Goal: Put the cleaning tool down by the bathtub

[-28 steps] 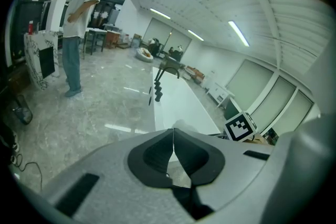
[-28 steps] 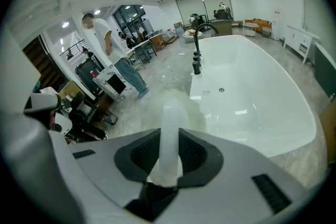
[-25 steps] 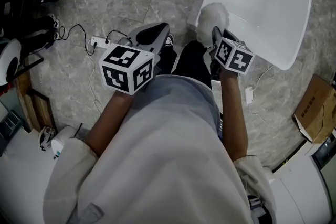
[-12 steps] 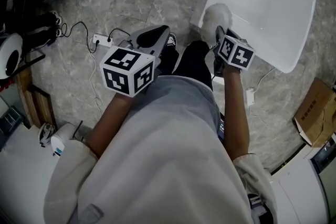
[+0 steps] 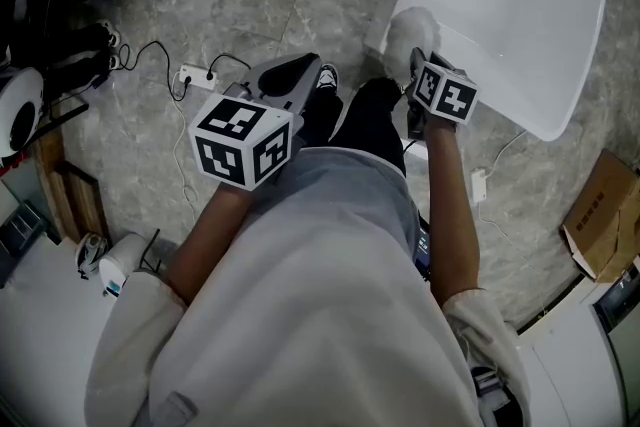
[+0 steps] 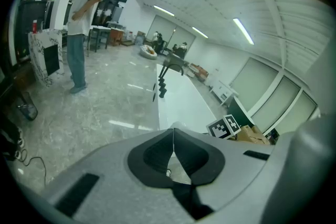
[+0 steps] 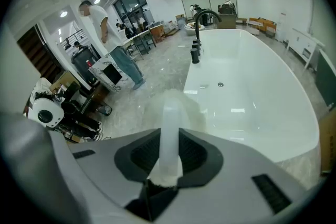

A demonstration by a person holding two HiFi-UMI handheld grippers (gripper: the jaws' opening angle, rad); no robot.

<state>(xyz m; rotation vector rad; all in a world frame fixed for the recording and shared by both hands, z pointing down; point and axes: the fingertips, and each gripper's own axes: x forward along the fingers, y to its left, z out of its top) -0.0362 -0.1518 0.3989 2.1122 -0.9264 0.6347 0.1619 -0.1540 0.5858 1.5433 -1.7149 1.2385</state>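
The cleaning tool (image 5: 407, 33) has a pale plastic handle (image 7: 169, 128) and a fluffy white head. My right gripper (image 5: 418, 67) is shut on the handle, and the fluffy head hangs at the near left corner of the white bathtub (image 5: 560, 105), above the floor beside the rim. In the right gripper view the handle (image 7: 169, 128) stands up between the dark pads (image 7: 194, 152), with the tub (image 7: 252, 92) stretching away to the right. My left gripper (image 5: 296, 71) hovers over the floor to the left, its jaws shut (image 6: 172, 139) with nothing between them.
A power strip (image 5: 190, 77) with black cables lies on the grey marble floor at left. A cardboard box (image 5: 600, 210) sits right of the tub. A black faucet (image 7: 202, 18) stands at the tub's far end. A person (image 7: 105, 29) stands beyond.
My right gripper has sunk a little with the cleaning tool, nearer the tub's corner. The left gripper has stayed where it was.
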